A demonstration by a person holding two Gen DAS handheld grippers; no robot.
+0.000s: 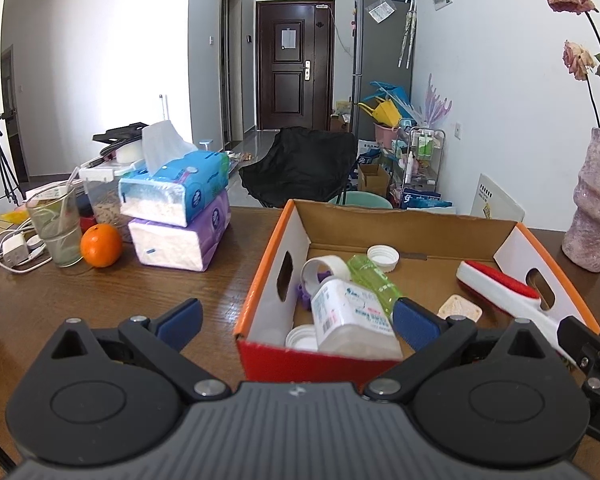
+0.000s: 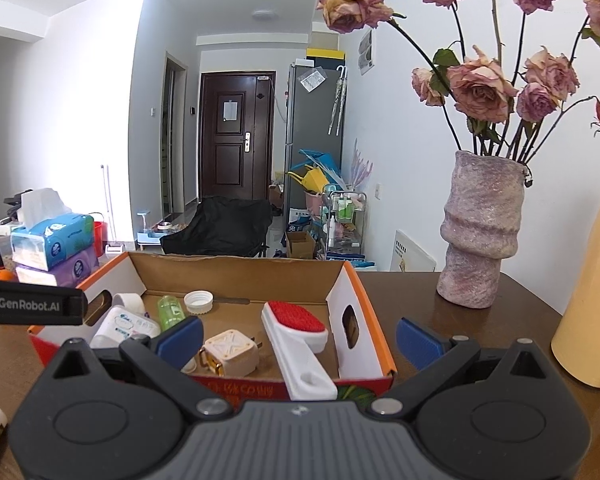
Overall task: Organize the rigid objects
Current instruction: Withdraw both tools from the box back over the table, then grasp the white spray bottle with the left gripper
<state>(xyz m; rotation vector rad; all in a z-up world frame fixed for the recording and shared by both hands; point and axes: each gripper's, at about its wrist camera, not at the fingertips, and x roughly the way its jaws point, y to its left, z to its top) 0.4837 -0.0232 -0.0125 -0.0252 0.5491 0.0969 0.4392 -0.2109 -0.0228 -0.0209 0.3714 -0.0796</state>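
Both fingers (image 1: pixel 180 320) are spread wide, empty, straddling the box (image 2: pixel 374 344) rim; the brush (image 2: pixel 296 330) overhangs its near wall between right fingers (image 2: pixel 180 338); bare counter (image 1: pixel 100 300) lies left.

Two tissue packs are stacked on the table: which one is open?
The blue tissue pack on top: a white tissue sticks up out of it. The purple tissue pack beneath it shows no tissue pulled out.
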